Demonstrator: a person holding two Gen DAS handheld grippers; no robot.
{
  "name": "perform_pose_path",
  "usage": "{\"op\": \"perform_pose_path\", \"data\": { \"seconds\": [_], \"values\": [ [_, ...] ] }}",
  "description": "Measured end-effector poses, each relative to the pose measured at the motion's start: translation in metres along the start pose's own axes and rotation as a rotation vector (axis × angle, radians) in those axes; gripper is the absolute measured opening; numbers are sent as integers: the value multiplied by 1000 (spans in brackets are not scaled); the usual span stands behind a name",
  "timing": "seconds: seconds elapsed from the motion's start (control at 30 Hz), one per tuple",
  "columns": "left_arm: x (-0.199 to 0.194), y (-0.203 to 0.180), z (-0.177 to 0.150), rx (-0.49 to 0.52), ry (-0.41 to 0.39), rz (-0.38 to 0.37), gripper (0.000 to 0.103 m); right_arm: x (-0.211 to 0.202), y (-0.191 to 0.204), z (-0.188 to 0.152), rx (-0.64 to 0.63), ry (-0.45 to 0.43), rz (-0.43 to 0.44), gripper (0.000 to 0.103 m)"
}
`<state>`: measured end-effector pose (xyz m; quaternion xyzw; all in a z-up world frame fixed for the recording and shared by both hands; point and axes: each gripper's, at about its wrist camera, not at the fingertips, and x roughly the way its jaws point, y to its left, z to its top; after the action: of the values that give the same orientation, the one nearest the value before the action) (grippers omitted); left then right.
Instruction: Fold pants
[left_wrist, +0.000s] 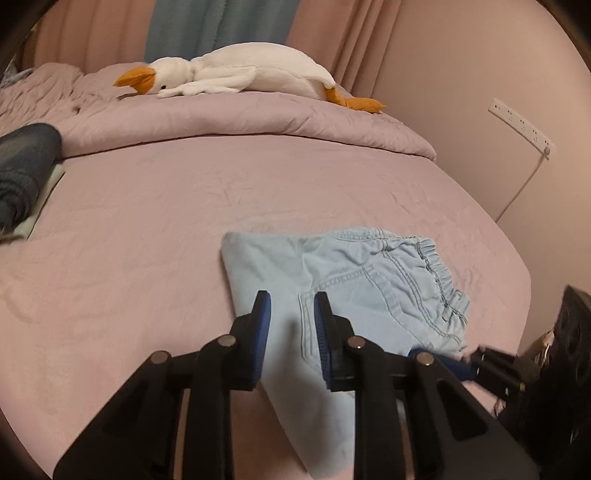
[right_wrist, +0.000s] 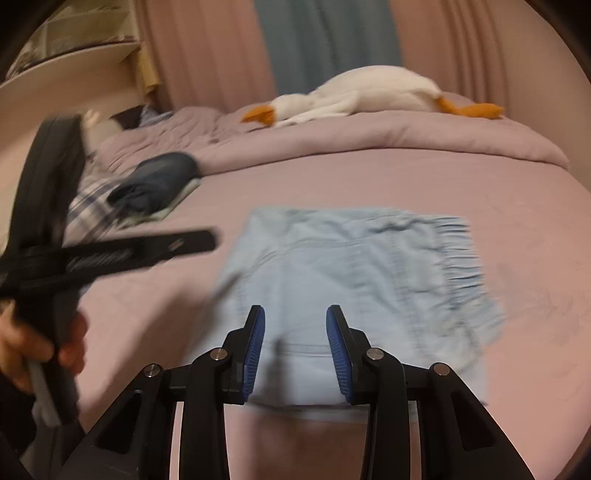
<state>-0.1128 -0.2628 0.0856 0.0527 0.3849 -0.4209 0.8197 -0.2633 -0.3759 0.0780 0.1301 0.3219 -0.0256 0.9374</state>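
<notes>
The pants (right_wrist: 354, 291) lie folded near the bed's (left_wrist: 147, 229) front edge; left gripper (left_wrist: 291, 328) and right gripper (right_wrist: 295, 343) hover part-open, both empty. A low gripper could snag the top layer and undo the fold

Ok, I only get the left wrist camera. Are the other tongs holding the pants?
Observer: No. The right wrist view shows the right tongs open above the light blue pants, pinching nothing.
Kid: Who's holding the left tongs?
Observer: A hand grips their handle at that view's left edge.
Kid: Anything else over there?
Observer: A pale shelf at the top left, beside the pink curtain.
</notes>
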Motion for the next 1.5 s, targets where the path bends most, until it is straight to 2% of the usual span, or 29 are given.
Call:
{"op": "perform_pose_path", "data": {
  "seconds": [0.2,0.33,0.43,0.6,0.9,1.03,1.17,1.27,1.33,1.43,1.5],
  "values": [
    [32,15,12,-17,43,7,20,12,21,-7,-63,43,50,36],
    [62,31,10,-55,115,35,21,25,31,-15,-95,97,86,36],
    [78,35,4,-37,157,44,22,29,29,-19,-95,122,100,36],
    [82,39,1,-30,159,37,24,36,23,-23,-83,176,121,34],
    [82,38,0,-7,152,35,24,29,17,-14,-39,165,151,34],
    [81,37,-2,-1,148,35,24,12,-1,4,-19,79,75,34],
    [81,37,-3,7,145,33,24,11,-30,35,20,32,-103,34],
    [81,36,-3,13,146,33,25,18,-49,54,48,8,-155,34],
    [82,35,-3,18,146,35,25,29,-58,58,60,45,-195,34],
    [83,34,-2,20,149,44,25,58,-74,51,99,166,-215,34],
    [83,32,-1,17,152,51,25,62,-70,45,54,160,-239,34]
  ]
}}
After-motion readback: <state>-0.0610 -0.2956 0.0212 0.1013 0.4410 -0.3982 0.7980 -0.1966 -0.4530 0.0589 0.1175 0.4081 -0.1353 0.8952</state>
